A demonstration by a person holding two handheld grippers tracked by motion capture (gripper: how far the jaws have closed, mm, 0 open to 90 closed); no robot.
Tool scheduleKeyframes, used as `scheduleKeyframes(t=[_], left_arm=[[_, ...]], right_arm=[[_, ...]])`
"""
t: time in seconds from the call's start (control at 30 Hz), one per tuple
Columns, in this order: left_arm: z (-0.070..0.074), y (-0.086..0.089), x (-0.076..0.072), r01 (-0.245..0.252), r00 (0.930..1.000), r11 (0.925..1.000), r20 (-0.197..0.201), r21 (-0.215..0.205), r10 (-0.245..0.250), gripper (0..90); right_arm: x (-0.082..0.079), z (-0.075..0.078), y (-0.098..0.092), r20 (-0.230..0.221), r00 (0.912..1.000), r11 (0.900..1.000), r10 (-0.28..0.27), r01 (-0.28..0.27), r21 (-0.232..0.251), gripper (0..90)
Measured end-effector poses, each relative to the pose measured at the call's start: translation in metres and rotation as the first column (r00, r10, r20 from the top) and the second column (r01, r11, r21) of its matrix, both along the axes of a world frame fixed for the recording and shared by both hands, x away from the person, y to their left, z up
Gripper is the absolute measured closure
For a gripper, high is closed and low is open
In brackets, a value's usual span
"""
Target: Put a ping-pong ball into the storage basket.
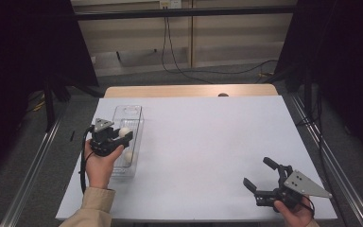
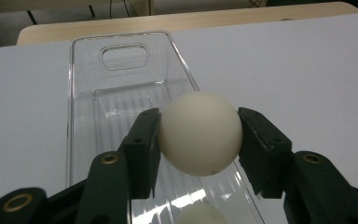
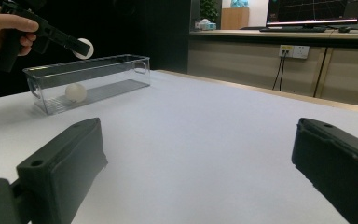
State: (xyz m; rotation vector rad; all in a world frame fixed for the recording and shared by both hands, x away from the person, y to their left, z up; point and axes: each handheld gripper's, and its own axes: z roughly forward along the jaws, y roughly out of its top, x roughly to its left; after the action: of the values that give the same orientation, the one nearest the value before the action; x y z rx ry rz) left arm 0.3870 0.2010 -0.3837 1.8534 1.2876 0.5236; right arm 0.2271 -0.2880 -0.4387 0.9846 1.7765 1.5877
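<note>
A white ball (image 2: pixel 200 133) sits clamped between the two black jaws of my left gripper (image 1: pixel 124 133), held above a clear plastic bin (image 2: pixel 126 60). From the right gripper view the same ball (image 3: pixel 84 48) hangs over the bin's (image 3: pixel 121 63) top rim. A second white ball (image 3: pixel 75 92) lies on the bin floor near its close end, seen in the high view as a pale ball (image 1: pixel 129 156). My right gripper (image 1: pixel 261 174) rests low at the table's front right, jaws spread wide with nothing between them.
The bin (image 1: pixel 137 116) stands lengthwise at the left of a white table sheet (image 1: pixel 208 142) with a handle slot at its far end. Beyond lies a wooden table edge (image 1: pixel 189 91), cables on the floor, and dark frames at both sides.
</note>
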Motion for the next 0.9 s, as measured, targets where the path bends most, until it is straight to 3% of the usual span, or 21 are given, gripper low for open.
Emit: scheduleKeyframes(t=[0.77, 0.9], left_arm=[[-0.0059, 0.003, -0.0024, -0.023, 0.9997, 0.9997, 0.001, 0.01, 0.023, 50.9], [-0.0062, 0.0037, -0.0035, -0.022, 0.9997, 0.9997, 0.014, 0.012, 0.022, 45.9]], right_arm=[[-0.0006, 0.0, -0.0011, 0.001, 1.0, 1.0, 0.0, 0.0, 0.001, 1.9], [-0.0008, 0.0001, -0.0007, 0.0, 1.0, 1.0, 0.0, 0.0, 0.002, 1.9]])
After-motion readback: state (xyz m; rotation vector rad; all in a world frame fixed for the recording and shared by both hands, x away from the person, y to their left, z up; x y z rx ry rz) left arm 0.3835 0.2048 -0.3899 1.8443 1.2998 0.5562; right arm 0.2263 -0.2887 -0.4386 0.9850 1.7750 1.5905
